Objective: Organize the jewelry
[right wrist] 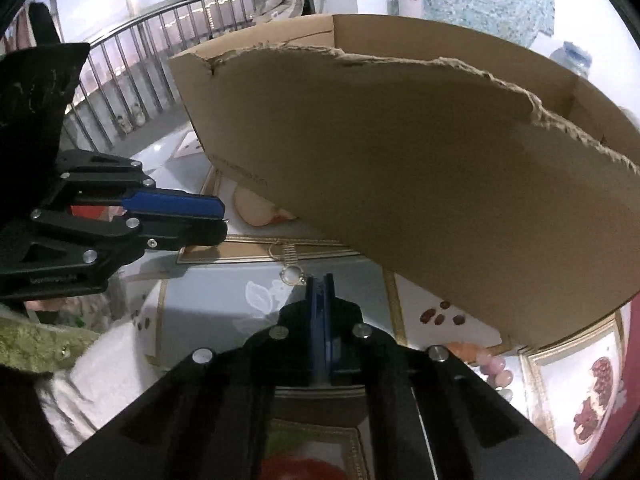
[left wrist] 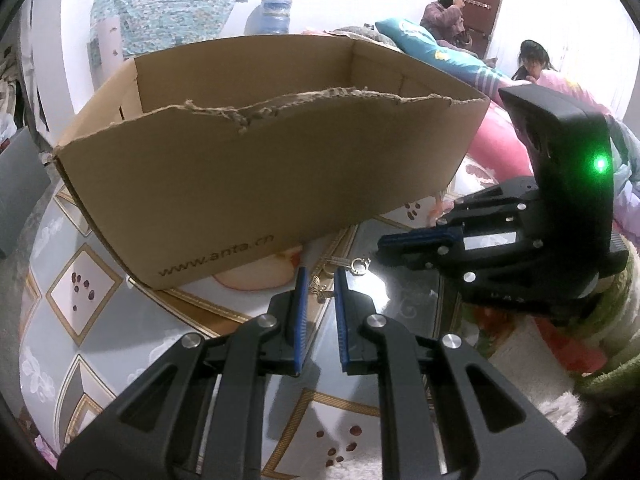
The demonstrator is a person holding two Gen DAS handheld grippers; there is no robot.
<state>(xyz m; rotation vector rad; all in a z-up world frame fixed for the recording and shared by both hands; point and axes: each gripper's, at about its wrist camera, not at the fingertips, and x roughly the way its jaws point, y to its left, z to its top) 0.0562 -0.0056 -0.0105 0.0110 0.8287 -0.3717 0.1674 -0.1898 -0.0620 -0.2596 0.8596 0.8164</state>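
A gold butterfly pendant (left wrist: 322, 290) on a gold chain (left wrist: 340, 261) lies on the patterned table, with a small ring-shaped charm (left wrist: 359, 267) at the chain's end. My left gripper (left wrist: 320, 280) is open, its blue pads either side of the butterfly. My right gripper (right wrist: 319, 280) is shut with nothing visible between the pads; it points at the charm (right wrist: 292, 275) and chain (right wrist: 289, 255). In the left wrist view it (left wrist: 384, 240) comes in from the right. The open cardboard box (left wrist: 256, 152) stands just behind the jewelry.
The table has a glossy cloth (left wrist: 80, 280) with gold-framed fruit pictures. Pink beads (right wrist: 496, 368) lie by the box's near corner. A bed with pink bedding (left wrist: 500, 140) and two people are at the right; a railing (right wrist: 140, 52) is at the far left.
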